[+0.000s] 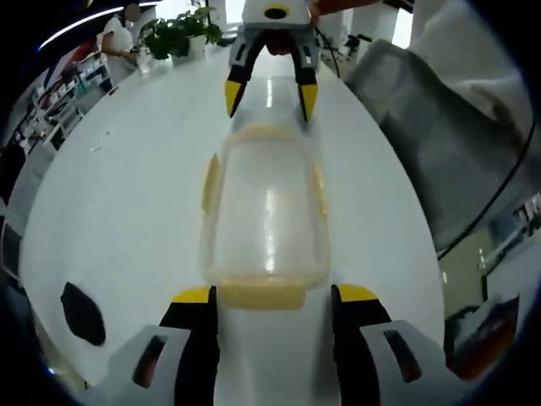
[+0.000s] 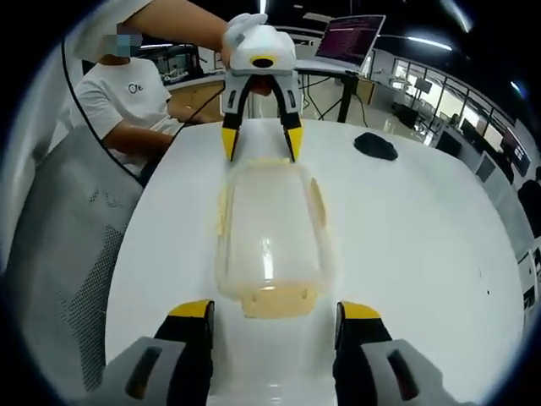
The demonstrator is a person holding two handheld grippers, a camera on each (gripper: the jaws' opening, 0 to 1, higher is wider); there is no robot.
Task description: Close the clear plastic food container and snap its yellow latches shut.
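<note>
A clear plastic container [image 1: 266, 211] with its lid on lies lengthwise on the white table [image 1: 127, 194] between both grippers. Yellow latches stick out at its long sides [image 1: 209, 182] and at both ends; the near end latch [image 1: 262, 294] lies flat between my left gripper's [image 1: 275, 296] open jaws. At the far end my right gripper [image 1: 270, 93] stands open, its yellow tips on either side of that end. In the right gripper view the container [image 2: 270, 237] runs from my right gripper [image 2: 275, 310], open around an end latch [image 2: 275, 300], to the open left gripper [image 2: 260, 139].
A black mouse-like object [image 1: 82, 313] [image 2: 374, 145] lies on the table. A grey mesh chair [image 1: 439, 135] [image 2: 68, 254] stands along one side. A seated person [image 2: 118, 101], a laptop [image 2: 351, 38] and a potted plant [image 1: 177, 34] are beyond the table.
</note>
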